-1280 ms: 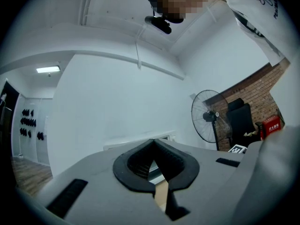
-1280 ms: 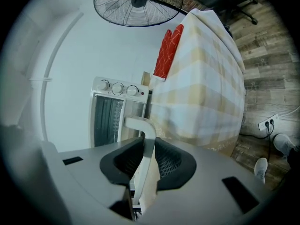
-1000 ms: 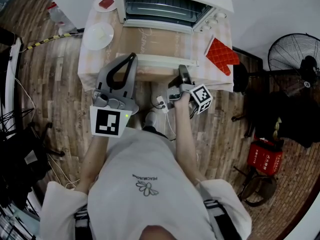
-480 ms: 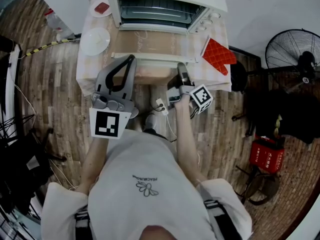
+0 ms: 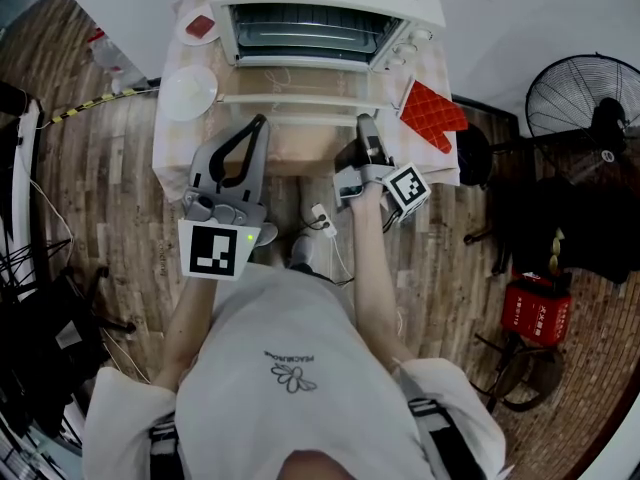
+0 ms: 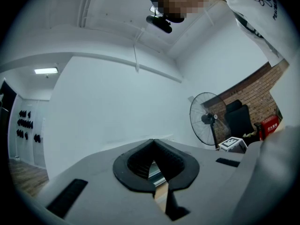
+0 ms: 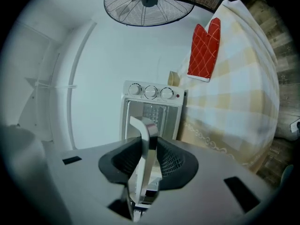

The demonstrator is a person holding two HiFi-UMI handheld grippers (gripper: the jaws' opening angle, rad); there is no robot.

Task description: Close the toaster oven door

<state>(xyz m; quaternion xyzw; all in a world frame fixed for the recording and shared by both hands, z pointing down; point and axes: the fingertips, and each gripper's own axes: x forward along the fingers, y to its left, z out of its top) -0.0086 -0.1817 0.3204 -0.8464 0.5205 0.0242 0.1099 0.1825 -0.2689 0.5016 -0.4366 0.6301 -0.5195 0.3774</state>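
There is one toaster oven (image 5: 325, 3). It has one door (image 5: 300, 108), one door handle (image 7: 146, 149) and three knobs (image 7: 150, 92) in a row.

One table (image 5: 172, 133) is in sight, under one checked cloth.

The plates number two: one large white plate (image 5: 190, 92) and one smaller plate (image 5: 187, 34), which bears one red piece (image 5: 203, 23).

There is one red oven mitt (image 5: 432, 113).

One standing fan (image 5: 585, 108) and one red box (image 5: 532, 315) are on the floor.

The grippers number two, a left gripper (image 5: 262, 120) and a right gripper (image 5: 364, 120). Each carries one marker cube, making two.

One person is in view.
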